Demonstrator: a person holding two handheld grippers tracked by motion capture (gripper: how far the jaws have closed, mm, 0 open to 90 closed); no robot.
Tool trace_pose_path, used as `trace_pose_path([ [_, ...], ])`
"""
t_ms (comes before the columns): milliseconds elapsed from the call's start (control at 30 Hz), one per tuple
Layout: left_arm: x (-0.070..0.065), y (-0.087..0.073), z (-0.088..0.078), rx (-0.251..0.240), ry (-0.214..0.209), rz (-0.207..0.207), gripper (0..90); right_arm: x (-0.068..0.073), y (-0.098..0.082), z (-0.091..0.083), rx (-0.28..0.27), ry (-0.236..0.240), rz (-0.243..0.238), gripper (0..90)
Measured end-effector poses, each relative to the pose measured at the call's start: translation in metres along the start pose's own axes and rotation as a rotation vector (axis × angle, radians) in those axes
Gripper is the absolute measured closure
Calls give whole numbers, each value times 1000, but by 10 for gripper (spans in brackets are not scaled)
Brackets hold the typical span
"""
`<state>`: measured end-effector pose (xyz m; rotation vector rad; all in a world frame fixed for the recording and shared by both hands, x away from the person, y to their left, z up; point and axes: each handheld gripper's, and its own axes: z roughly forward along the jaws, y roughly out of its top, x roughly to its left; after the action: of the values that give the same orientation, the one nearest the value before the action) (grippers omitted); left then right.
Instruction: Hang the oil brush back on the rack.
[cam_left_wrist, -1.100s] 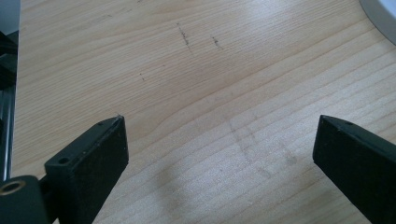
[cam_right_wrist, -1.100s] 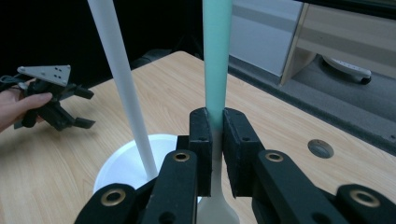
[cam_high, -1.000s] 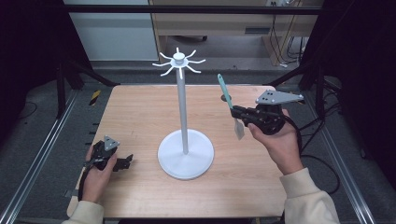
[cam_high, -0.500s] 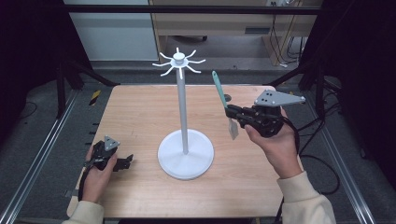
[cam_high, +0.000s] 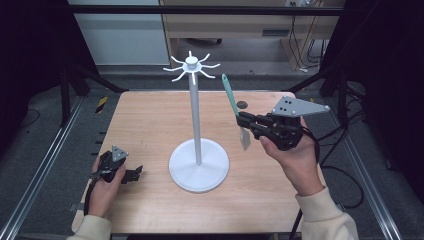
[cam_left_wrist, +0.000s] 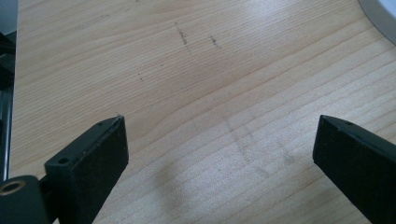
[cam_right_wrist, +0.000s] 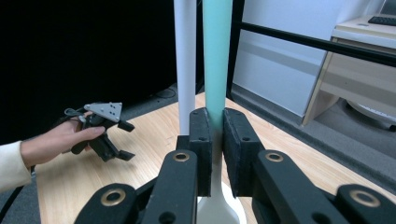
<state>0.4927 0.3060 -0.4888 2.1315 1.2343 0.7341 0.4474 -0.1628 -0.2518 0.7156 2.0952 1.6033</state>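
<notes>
Spatula (cam_high: 233, 103) blade half hidden behind the right gripper (cam_high: 243, 120), jaws clamped on its teal handle; left gripper (cam_high: 134, 174) rests on the table (cam_high: 150, 115), jaws wide apart, empty.

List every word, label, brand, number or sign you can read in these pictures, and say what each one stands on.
None can be read.
The stand, the spatula, the table and both grippers bear no print.
The yellow-and-black mark on the floor is a striped patch with no letters.
The cabinet label is too small to read.
</notes>
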Motion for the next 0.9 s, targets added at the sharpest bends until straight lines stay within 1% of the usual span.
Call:
trace_pose_path([
  [167, 0, 0, 0, -2, 1, -2, 30, 4, 6, -1, -9, 10, -14, 823],
  [367, 0, 0, 0, -1, -1, 0, 30, 7, 10, 0, -7, 16, -23, 823],
  [567, 0, 0, 0, -1, -2, -1, 30, 9, 12, 3, 5, 22, -33, 823],
  [900, 0, 0, 0, -5, -1, -5, 29, 10, 13, 7, 21, 28, -33, 823],
])
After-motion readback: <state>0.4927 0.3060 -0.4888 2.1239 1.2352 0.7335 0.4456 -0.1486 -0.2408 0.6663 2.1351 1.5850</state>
